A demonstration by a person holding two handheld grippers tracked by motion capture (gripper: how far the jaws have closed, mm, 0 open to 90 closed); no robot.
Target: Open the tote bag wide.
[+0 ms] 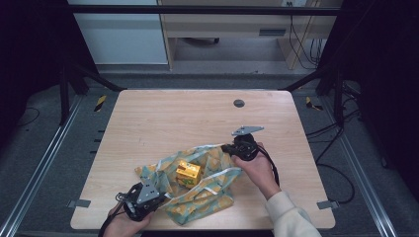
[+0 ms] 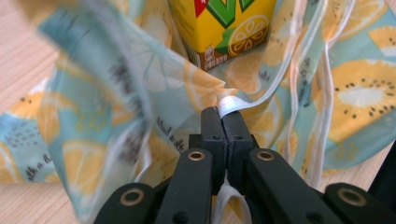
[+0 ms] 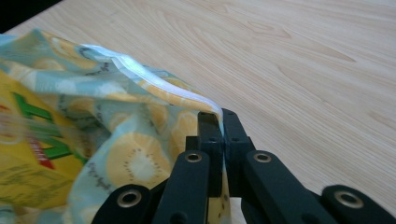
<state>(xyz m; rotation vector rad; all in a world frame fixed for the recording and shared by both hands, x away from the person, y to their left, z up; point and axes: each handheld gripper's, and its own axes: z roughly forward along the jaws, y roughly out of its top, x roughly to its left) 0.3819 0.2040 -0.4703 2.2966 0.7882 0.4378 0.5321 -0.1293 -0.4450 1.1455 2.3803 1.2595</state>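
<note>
The table (image 1: 197,118) is pale wood-grain laminate, smooth and matt. The bag (image 1: 207,195) is thin printed cloth, soft and creased, edged with glossy white ribbon tape (image 3: 154,84). The carton (image 2: 219,23) is printed cardboard, slightly glossy. The gripper jaws are matt black plastic.

Both grippers are black, two-jaw, hand-held. Left gripper (image 1: 143,197): grey three-cornered plate on top, black cable trailing off its body toward the table's near edge. Right gripper (image 1: 243,146): same grey plate on top, black cable looping past the right hand (image 1: 258,170). Right forearm wears a cream, soft-looking sleeve (image 1: 291,215) with a cuff at the wrist. In the gripper views each jaw is a flat-sided matte black bar on thick black linkage arms, with brass-coloured ringed pivot holes and small recessed screws near the jaw bases.
</note>
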